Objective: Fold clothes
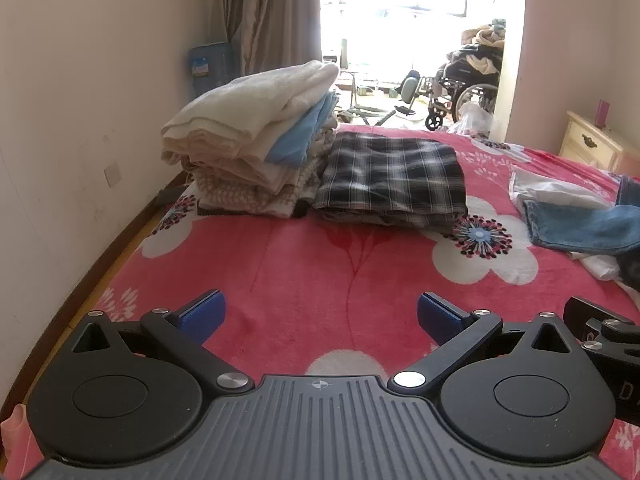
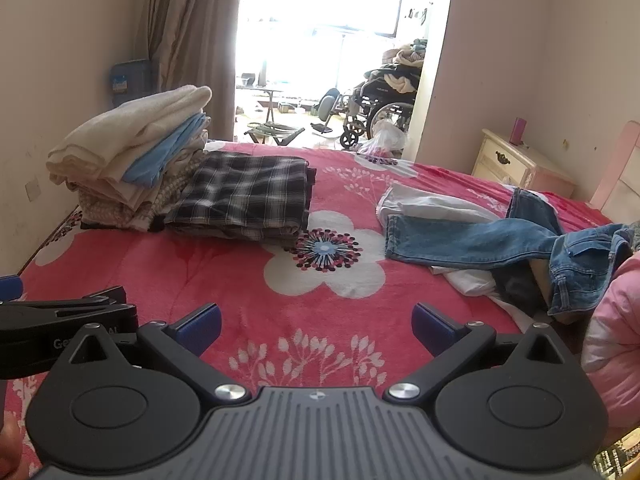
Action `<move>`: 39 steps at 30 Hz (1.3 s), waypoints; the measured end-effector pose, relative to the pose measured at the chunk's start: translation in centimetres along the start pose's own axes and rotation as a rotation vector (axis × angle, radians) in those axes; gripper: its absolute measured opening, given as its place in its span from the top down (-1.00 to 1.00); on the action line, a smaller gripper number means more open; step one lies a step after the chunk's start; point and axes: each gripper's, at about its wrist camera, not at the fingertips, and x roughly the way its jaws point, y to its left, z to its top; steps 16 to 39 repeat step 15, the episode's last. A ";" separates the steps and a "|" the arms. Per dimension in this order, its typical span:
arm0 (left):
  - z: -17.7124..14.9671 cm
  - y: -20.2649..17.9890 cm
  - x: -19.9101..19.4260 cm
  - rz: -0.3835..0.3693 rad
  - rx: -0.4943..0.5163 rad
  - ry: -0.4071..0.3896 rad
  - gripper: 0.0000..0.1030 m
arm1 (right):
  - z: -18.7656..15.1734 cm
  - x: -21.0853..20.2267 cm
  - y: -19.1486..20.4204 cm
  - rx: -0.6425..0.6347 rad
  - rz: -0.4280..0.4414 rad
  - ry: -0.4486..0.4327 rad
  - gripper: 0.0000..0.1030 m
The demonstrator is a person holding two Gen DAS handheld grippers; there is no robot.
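Note:
A tall stack of folded clothes (image 1: 256,136) (image 2: 132,156), cream on top with a light blue layer, stands at the bed's far left. Beside it lies a folded plaid garment (image 1: 392,176) (image 2: 244,196). Unfolded blue jeans (image 2: 508,240) (image 1: 580,228) sprawl over white garments (image 2: 432,204) on the right side of the bed. My left gripper (image 1: 320,316) is open above the bare red blanket, holding nothing. My right gripper (image 2: 316,324) is open too, empty, with the jeans ahead and to its right.
The bed carries a red floral blanket (image 1: 312,256) (image 2: 208,272). A wall runs along the left. A cream nightstand (image 2: 516,164) stands at the right, a wheelchair (image 2: 380,108) in the bright doorway beyond. A pink padded sleeve (image 2: 612,320) shows at the right edge.

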 end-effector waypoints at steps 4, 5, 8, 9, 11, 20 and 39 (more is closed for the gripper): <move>0.0 0.0 0.0 0.002 -0.001 0.000 -1.00 | 0.0 0.0 0.1 -0.004 0.002 0.000 -1.00; 0.0 0.0 0.0 0.003 -0.002 0.001 -1.00 | 0.0 0.0 0.1 -0.004 0.002 0.000 -1.00; 0.0 0.1 0.0 0.004 -0.001 -0.002 -0.99 | 0.0 0.0 0.1 -0.001 0.000 0.000 -1.00; 0.0 0.1 0.0 0.003 -0.001 -0.002 -0.99 | 0.0 0.0 0.1 -0.002 0.000 0.000 -1.00; 0.0 0.1 -0.1 0.003 -0.002 -0.002 -1.00 | 0.0 0.0 0.2 -0.002 -0.001 0.000 -1.00; 0.0 0.1 0.0 0.004 -0.001 0.000 -1.00 | 0.0 0.0 0.3 0.000 -0.004 0.001 -1.00; 0.0 0.1 0.0 0.004 -0.001 0.000 -1.00 | 0.0 0.0 0.3 0.000 -0.004 0.001 -1.00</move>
